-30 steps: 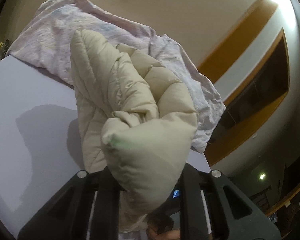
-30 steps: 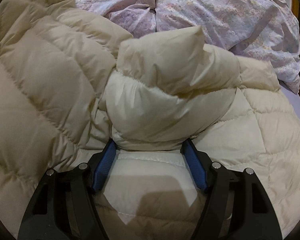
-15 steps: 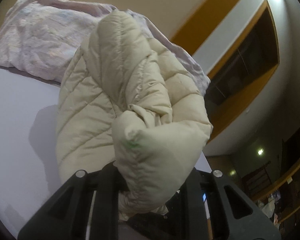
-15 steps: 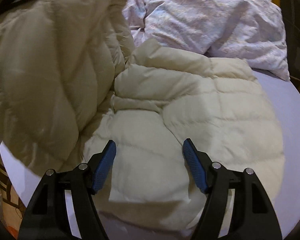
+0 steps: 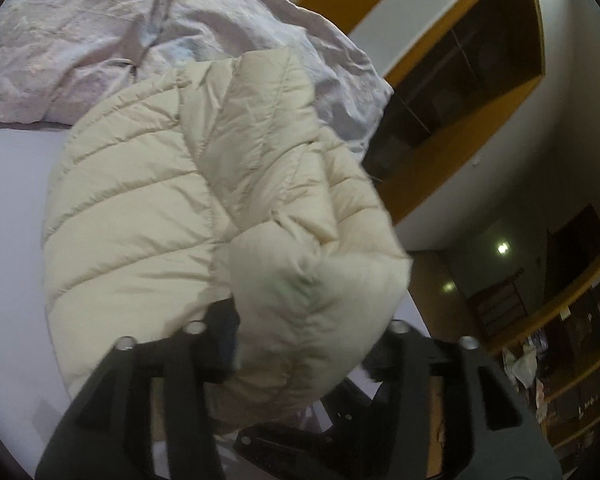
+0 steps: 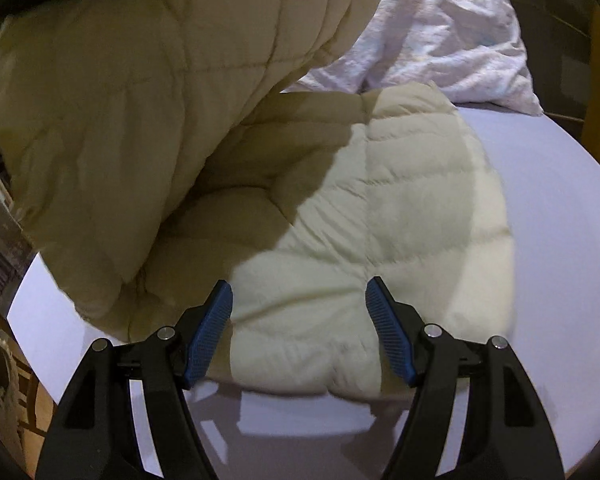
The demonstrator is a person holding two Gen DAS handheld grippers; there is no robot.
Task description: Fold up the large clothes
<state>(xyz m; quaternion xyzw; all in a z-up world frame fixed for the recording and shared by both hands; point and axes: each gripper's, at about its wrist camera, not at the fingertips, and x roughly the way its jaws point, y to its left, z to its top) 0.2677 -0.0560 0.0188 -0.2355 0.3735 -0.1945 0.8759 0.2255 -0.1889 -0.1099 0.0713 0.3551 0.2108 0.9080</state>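
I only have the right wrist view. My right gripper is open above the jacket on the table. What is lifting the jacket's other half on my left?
Observer: The left gripper is. It is shut on a bunched fold of the jacket, held up off the table.
Operator: Is anything else on the table over there?
Observer: A crumpled pale purple sheet lies behind the jacket; the lifted half overlaps its near edge in the left view.
Operator: Is the table bare beside that lifted half?
Observer: In the left view, the strip of tabletop to the jacket's left shows nothing on it.
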